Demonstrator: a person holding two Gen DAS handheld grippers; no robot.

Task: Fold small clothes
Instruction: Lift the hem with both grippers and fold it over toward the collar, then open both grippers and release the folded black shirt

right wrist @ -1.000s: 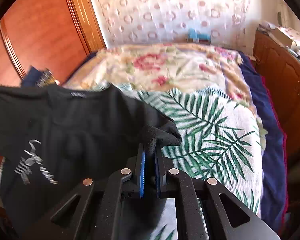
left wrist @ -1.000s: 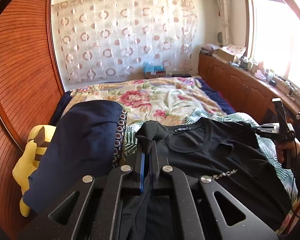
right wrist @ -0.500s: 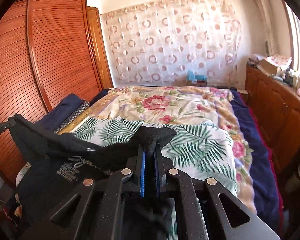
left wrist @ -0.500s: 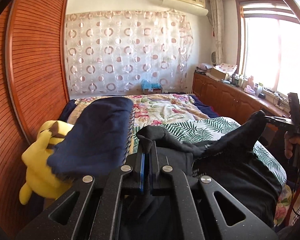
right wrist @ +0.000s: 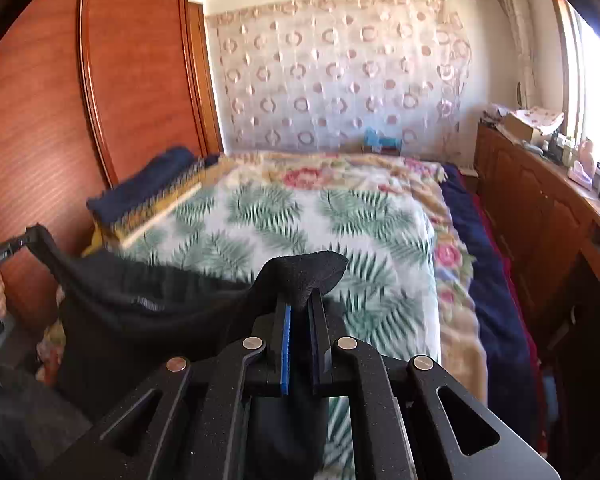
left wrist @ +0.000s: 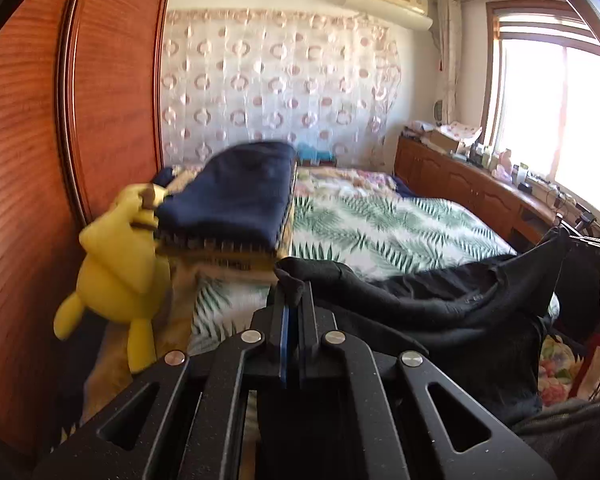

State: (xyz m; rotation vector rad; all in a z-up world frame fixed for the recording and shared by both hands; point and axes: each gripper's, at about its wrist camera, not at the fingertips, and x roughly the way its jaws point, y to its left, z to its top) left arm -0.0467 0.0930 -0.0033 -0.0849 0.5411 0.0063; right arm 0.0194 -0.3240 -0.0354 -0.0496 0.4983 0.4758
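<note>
A black T-shirt (left wrist: 440, 300) hangs stretched between my two grippers, lifted off the bed at its near edge. My left gripper (left wrist: 294, 292) is shut on one bunched corner of the shirt. My right gripper (right wrist: 302, 300) is shut on the other corner, and the shirt (right wrist: 148, 300) sags away to the left. The right gripper shows at the far right of the left wrist view (left wrist: 592, 240). The left gripper shows at the far left of the right wrist view (right wrist: 8, 248).
The bed has a palm-leaf blanket (right wrist: 300, 220) over a floral quilt (right wrist: 452, 256). Folded navy clothes (left wrist: 236, 196) and a yellow plush toy (left wrist: 120, 264) lie on the left by the wooden wardrobe (left wrist: 40, 160). A wooden cabinet (right wrist: 540, 216) runs along the right under the window.
Both grippers have lifted the shirt off the bed and drawn back toward the near edge. The shirt lay flat a second ago and now hangs between them.
</note>
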